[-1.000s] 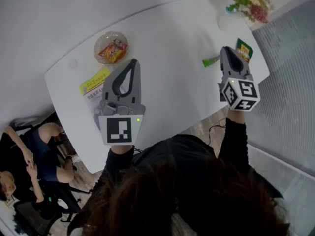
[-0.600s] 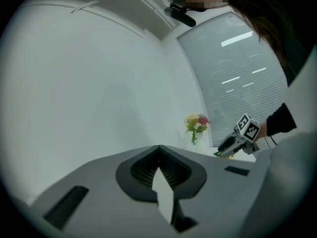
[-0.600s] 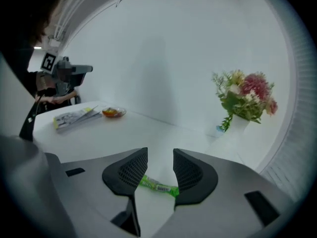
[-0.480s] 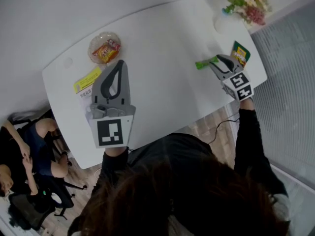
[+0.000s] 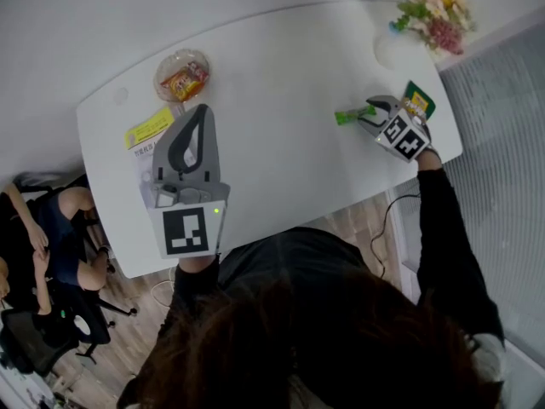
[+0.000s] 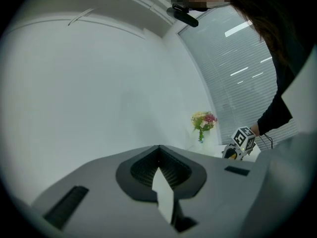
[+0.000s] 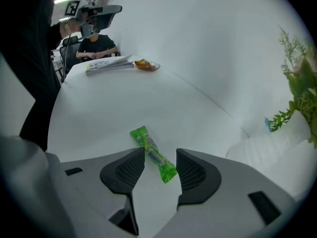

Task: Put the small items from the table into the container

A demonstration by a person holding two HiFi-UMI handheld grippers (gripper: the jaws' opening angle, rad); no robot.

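The right tongs [image 7: 160,157] point down at the bench [image 5: 281,100]. Their jaws are opening astride the green packet [image 7: 148,145], which lies flat and aslant between them, with no pad pressing on it. If the jaws close from here, they may catch only the crimped tail, or nudge the slick wrapper so it skates across the smooth top. The clear bowl [image 5: 182,77] sits well apart on the far side, so a thin pinch could let go on the way there. The left tongs [image 6: 159,150] are closed on nothing and held level. A second ago the right tongs were higher and closed; they are now low over the packet. The left tongs have hardly moved.
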